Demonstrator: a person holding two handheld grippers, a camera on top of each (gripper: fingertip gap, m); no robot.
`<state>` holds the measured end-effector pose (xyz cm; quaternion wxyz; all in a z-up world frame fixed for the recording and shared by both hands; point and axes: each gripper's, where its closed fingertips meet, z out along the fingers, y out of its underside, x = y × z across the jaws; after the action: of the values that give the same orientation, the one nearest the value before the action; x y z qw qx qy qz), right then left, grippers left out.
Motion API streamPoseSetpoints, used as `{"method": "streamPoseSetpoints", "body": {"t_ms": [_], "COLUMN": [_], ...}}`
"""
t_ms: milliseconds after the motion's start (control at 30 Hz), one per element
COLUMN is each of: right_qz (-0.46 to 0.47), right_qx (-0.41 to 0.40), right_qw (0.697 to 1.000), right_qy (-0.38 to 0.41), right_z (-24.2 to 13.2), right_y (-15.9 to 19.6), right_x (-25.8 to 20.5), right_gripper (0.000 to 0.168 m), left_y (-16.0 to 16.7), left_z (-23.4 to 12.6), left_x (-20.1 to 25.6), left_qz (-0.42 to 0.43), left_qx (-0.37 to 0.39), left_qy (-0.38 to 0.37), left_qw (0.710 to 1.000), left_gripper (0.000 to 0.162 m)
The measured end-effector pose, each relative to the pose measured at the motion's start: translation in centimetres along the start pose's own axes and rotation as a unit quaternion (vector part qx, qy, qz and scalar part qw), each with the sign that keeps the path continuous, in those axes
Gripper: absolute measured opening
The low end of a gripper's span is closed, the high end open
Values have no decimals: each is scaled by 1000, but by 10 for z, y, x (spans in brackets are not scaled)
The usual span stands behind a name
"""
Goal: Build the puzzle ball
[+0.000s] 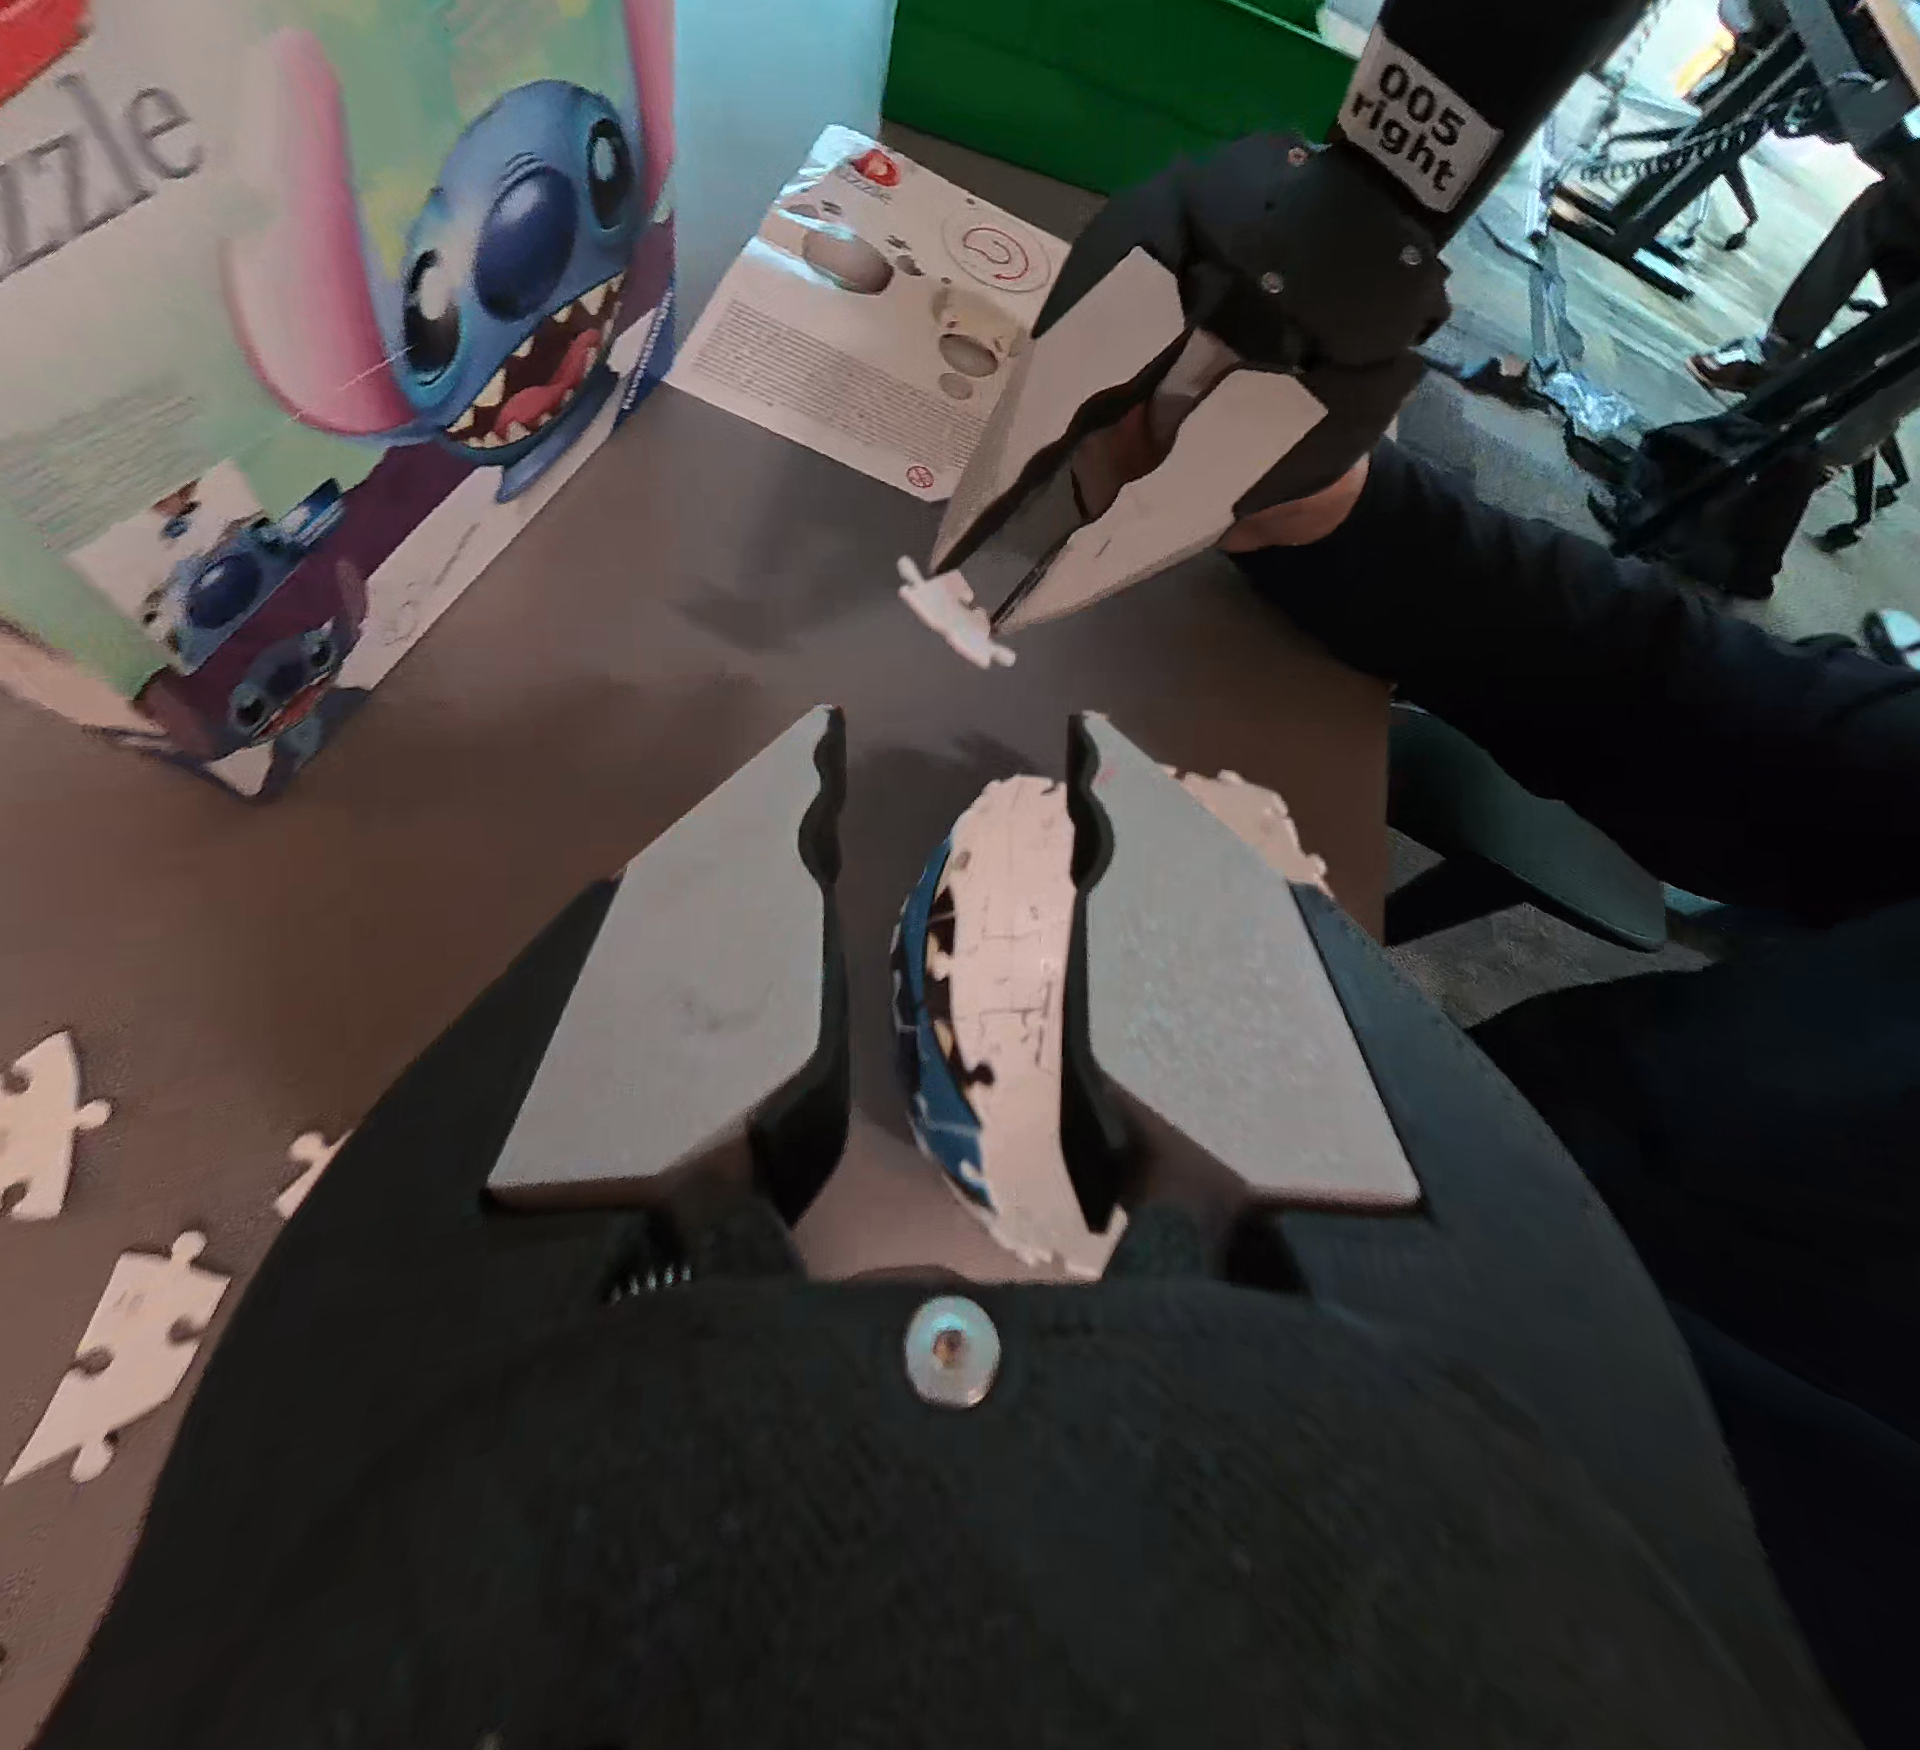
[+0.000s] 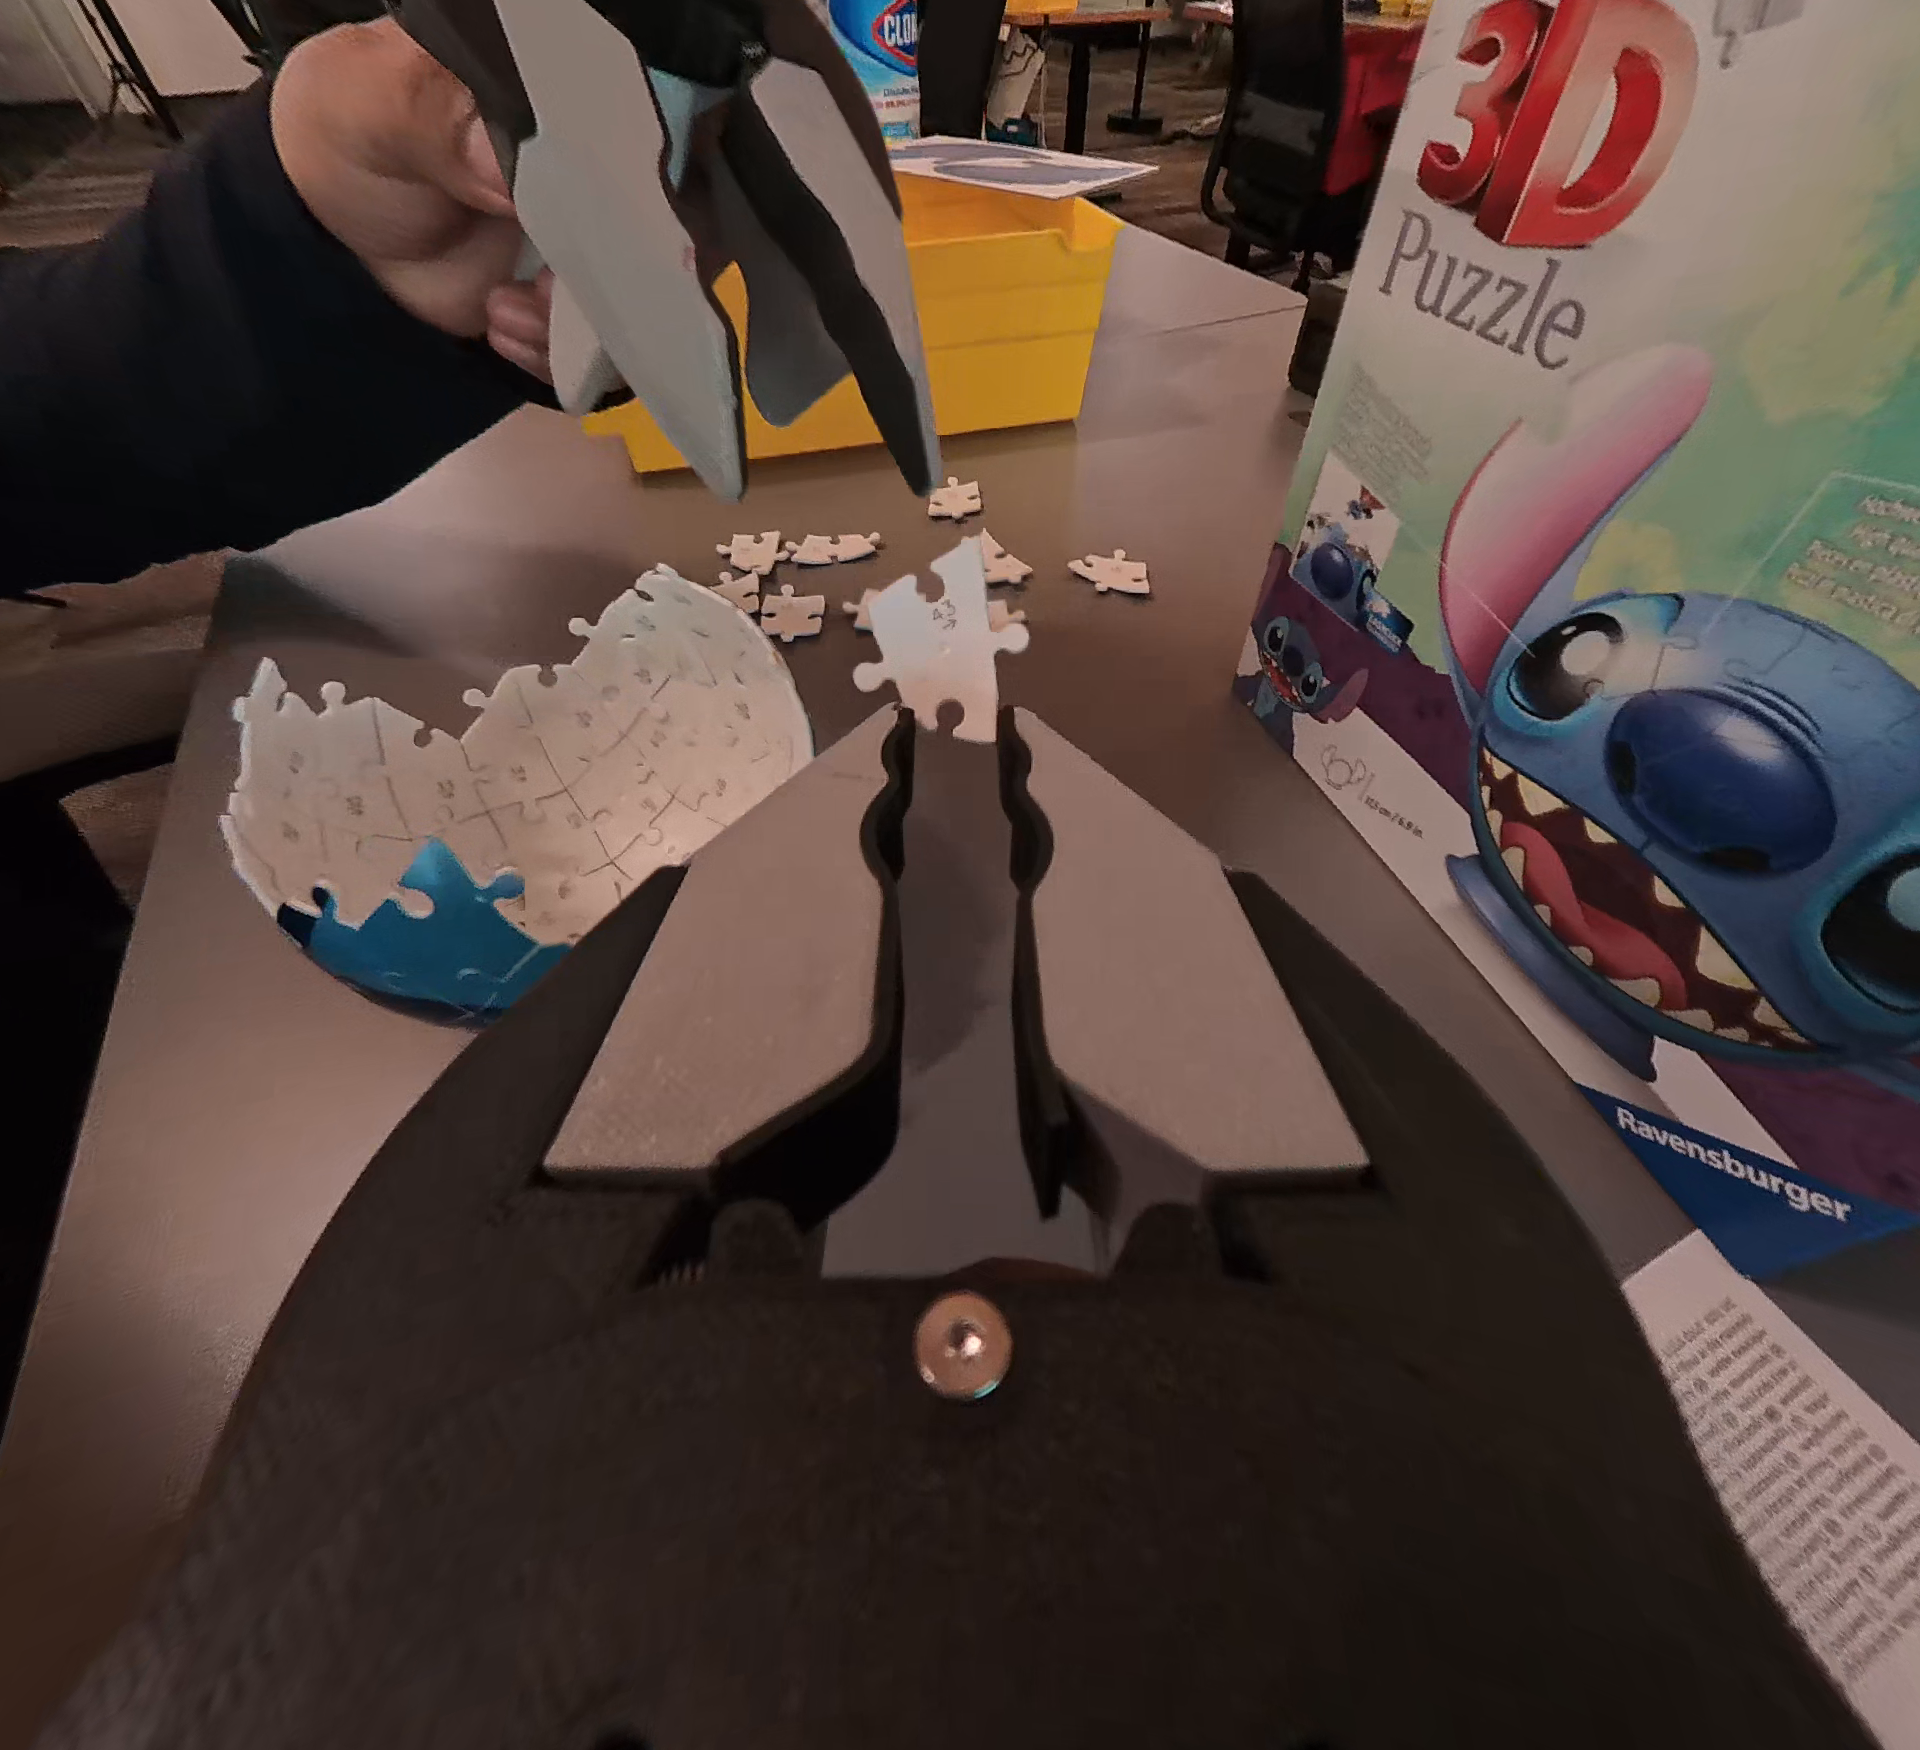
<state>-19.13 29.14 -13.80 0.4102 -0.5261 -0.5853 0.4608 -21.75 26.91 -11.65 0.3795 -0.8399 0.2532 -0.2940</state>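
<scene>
white puzzle piece (image 2: 940, 651) clenched in right jaws; left jaws released; yellow bin (image 2: 997, 318) only rightward

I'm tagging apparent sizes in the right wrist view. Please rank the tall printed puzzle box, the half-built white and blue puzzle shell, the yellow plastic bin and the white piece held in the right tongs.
1. Tall printed puzzle box, though nearest
2. Half-built white and blue puzzle shell
3. Yellow plastic bin, partly hidden, farther; unsure against the shell
4. White piece
</scene>
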Motion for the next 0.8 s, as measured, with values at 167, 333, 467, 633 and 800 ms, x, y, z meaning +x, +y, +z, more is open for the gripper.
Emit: {"method": "streamPoseSetpoints", "body": {"t_ms": [167, 333, 467, 633, 800], "right_qz": [-2, 2, 7, 9, 27], "right_qx": [4, 4, -2, -12, -17], "right_qw": [1000, 1000, 1000, 1000, 999], "right_qy": [8, 10, 12, 3, -9], "right_z": [0, -2, 0, 4, 5], "right_y": [-1, 0, 4, 10, 15], "right_x": [-2, -1, 2, 1, 1], "right_gripper": [13, 13, 12, 4, 4], "left_y": [-8, -14, -14, -7, -5], "left_z": [25, 36, 40, 42, 44], "left_x": [7, 5, -2, -8, -9], "left_qz": [-1, -10, -14, -18, -13], "left_qx": [-11, -10, -8, -23, -34], "left_qy": [23, 45, 47, 55, 55], "left_qw": [1000, 999, 999, 998, 998], "left_gripper": [41, 18, 6, 0, 0]}}
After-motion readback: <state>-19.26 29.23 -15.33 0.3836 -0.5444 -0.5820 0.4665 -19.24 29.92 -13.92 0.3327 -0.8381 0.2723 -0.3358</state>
